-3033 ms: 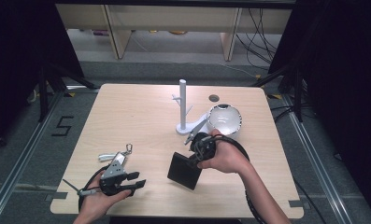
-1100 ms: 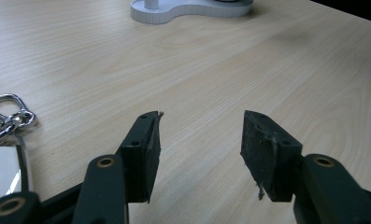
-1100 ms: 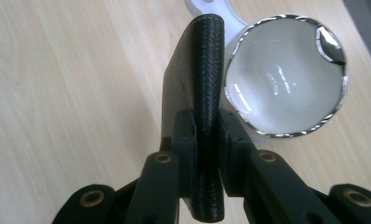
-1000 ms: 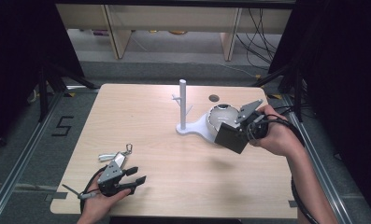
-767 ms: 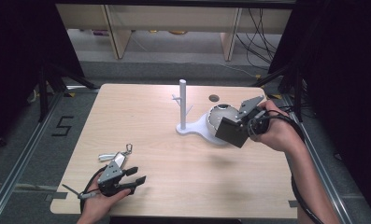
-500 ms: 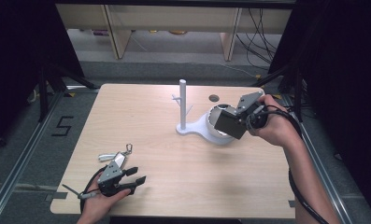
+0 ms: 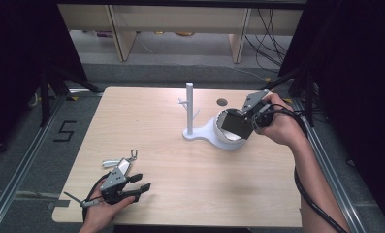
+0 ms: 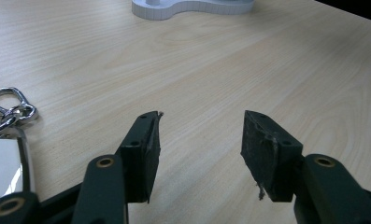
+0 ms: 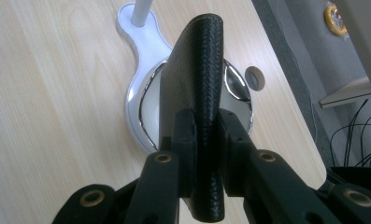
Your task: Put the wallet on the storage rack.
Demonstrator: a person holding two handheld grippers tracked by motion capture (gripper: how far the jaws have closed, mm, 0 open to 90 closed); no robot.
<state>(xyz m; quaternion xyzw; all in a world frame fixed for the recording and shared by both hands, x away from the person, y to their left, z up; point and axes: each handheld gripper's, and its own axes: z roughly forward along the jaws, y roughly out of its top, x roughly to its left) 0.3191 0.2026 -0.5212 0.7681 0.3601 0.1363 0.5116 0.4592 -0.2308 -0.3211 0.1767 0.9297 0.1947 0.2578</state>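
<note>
Our right gripper [image 9: 206,135] pinches the black wallet [image 9: 197,70] above the white tray [image 9: 136,116]; a slanted release could tip it over the rim. Left gripper [image 8: 199,144] rests spread.

Black wallet [image 7: 236,124], seemingly over dish [image 7: 227,142]

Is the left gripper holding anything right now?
No, the left gripper stands open, with bare table between its jaws.

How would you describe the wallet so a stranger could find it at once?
Start at the wooden table and find the white stand with its round dish. Above that dish, the right gripper clamps the wallet. It is the only black, grained leather thing there.
</note>
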